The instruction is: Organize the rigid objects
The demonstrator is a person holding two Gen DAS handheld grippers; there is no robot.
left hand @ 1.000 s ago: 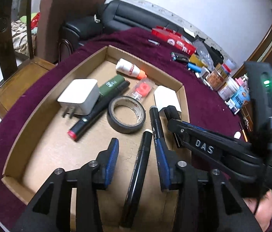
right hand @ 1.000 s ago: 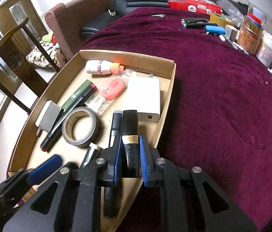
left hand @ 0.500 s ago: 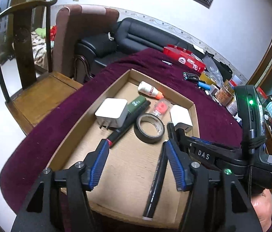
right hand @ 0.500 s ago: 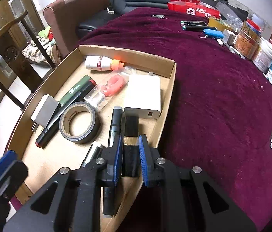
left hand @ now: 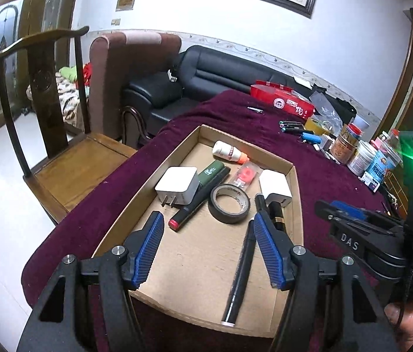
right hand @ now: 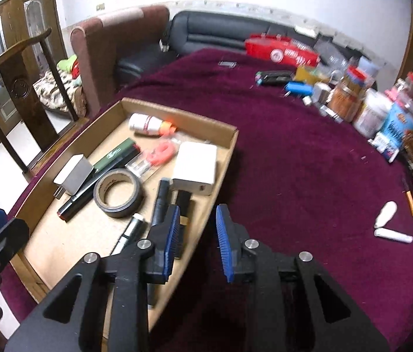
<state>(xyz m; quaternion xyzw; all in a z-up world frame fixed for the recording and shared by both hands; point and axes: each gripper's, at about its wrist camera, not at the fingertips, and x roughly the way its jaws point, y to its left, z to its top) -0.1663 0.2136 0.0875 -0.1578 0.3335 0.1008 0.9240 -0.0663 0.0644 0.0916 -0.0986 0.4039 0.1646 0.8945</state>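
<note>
A shallow cardboard tray [left hand: 295,193] [right hand: 227,158] on the maroon tablecloth holds a white plug adapter [left hand: 177,184], a tape roll [left hand: 229,202] [right hand: 118,196], a green tube, a red-tipped marker [left hand: 197,202], a white bottle [right hand: 147,124], a white power bank [right hand: 196,167], black pens [left hand: 241,267] and a black gold-banded lipstick [left hand: 276,215] [right hand: 183,202]. My left gripper [left hand: 206,249] is open and empty above the tray's near end. My right gripper [right hand: 197,237] is open and empty over the tray's right rim, beside the lipstick.
Jars, cans, a red box [right hand: 282,51], a blue item [right hand: 298,88] and black pens sit at the table's far right. Two white capsules [right hand: 388,226] and an orange pencil lie on the cloth at right. A wooden chair [left hand: 59,135] stands left of the table.
My right gripper opened and let go of the lipstick, which now lies in the tray. Both grippers pulled back and up; the left opened wider.
</note>
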